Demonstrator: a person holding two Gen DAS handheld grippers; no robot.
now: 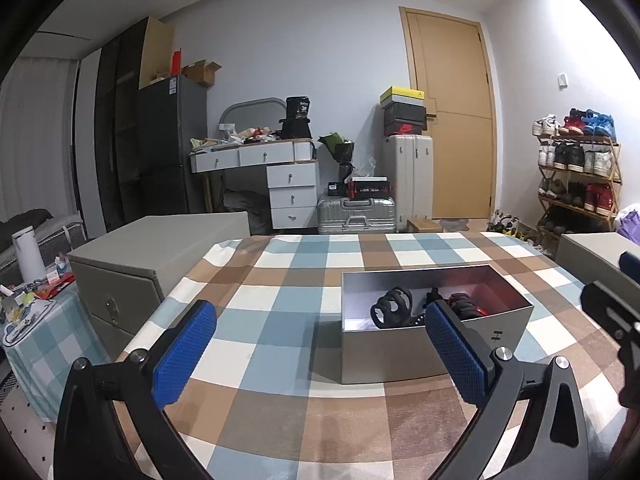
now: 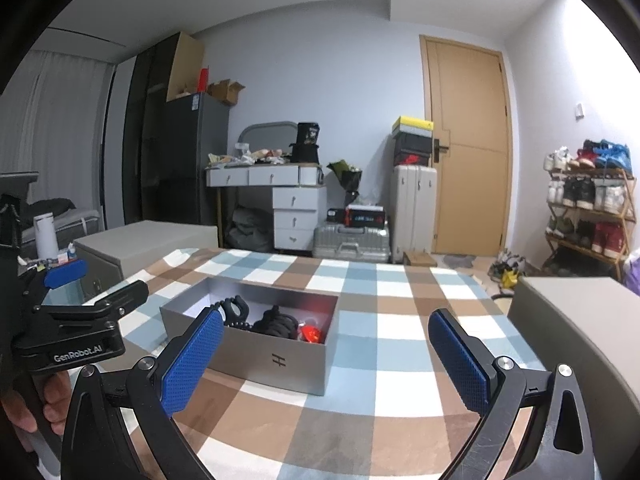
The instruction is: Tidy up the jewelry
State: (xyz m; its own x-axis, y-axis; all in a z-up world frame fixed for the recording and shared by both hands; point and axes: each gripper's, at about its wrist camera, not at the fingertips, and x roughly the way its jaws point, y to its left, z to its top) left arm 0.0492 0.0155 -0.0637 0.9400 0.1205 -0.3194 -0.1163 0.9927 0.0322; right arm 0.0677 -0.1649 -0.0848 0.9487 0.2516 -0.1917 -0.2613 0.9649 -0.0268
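A checked tablecloth point(image 1: 304, 304) covers the table in both views, but only the right wrist view shows the hand point(image 2: 38, 412) holding the left gripper's point(image 2: 64, 280) body at the left edge, while the left wrist view catches just a dark sliver of the right gripper point(image 1: 612, 312) at its right edge. The grey box point(image 2: 276, 360) sits open-topped on the cloth, near centre, with black beaded bracelets point(image 2: 276, 322) piled inside and a red piece point(image 2: 311, 334) at their right. Both the left gripper point(image 1: 316, 356) and right gripper point(image 2: 326, 360) hover with blue pads point(image 2: 192, 364) spread wide, holding nothing.
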